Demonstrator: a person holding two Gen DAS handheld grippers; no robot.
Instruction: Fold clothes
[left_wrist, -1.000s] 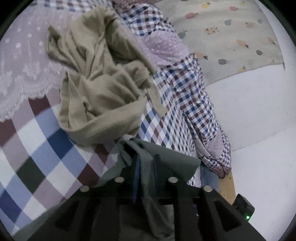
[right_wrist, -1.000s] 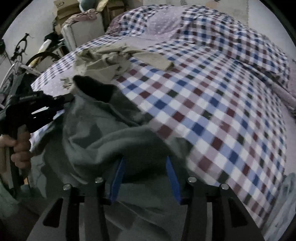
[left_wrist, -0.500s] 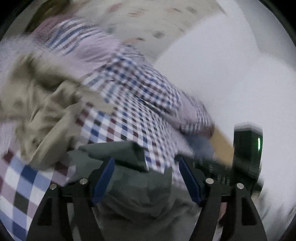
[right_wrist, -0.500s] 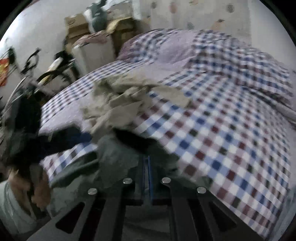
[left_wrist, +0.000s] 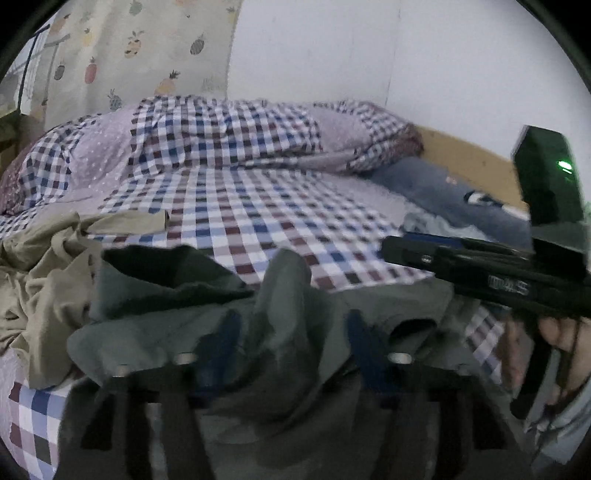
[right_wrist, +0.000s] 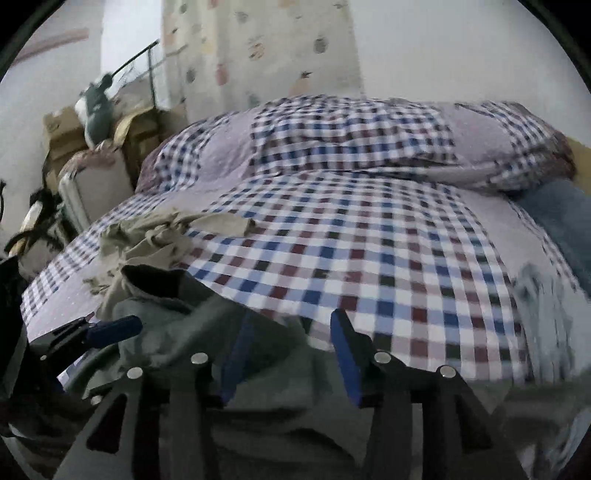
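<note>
Here, on the checked bed cover (left_wrist: 280, 206), two garments: a grey-green garment (left_wrist: 192, 306) heaped at the near edge, and a beige garment (left_wrist: 48, 280) crumpled just to its left, touching it. Seen from the right wrist, the same pair: grey-green in front, beige behind it and further left.

Two grippers. Left gripper (left_wrist: 291, 325) with its blue fingers (left_wrist: 221, 343) held apart, low over the grey-green garment, a fold of that cloth rising in the gap but not clamped. Right gripper (right_wrist: 291, 321) likewise spread, blue fingers (right_wrist: 345, 350) wide, the garment's edge lying under and between them, nothing pinched. Each tool visible from the other's camera: the right one at the right side of the left view, gripped by a hand (left_wrist: 557, 332); the left one low at the left side of the right view.

One folded quilt (right_wrist: 351, 136) in the same check along the far end of the bed, one blue pillow (left_wrist: 428, 181) at the right by the wooden bed frame (left_wrist: 465, 155).

As to containers: cardboard boxes (right_wrist: 62, 136) stacked beyond the bed's left corner, exact number hard to tell, contents out of sight; one soft grey-green lump (right_wrist: 96, 110) resting on top, too blurred to name. One pale case (right_wrist: 96, 184) just below them, shut.
</note>
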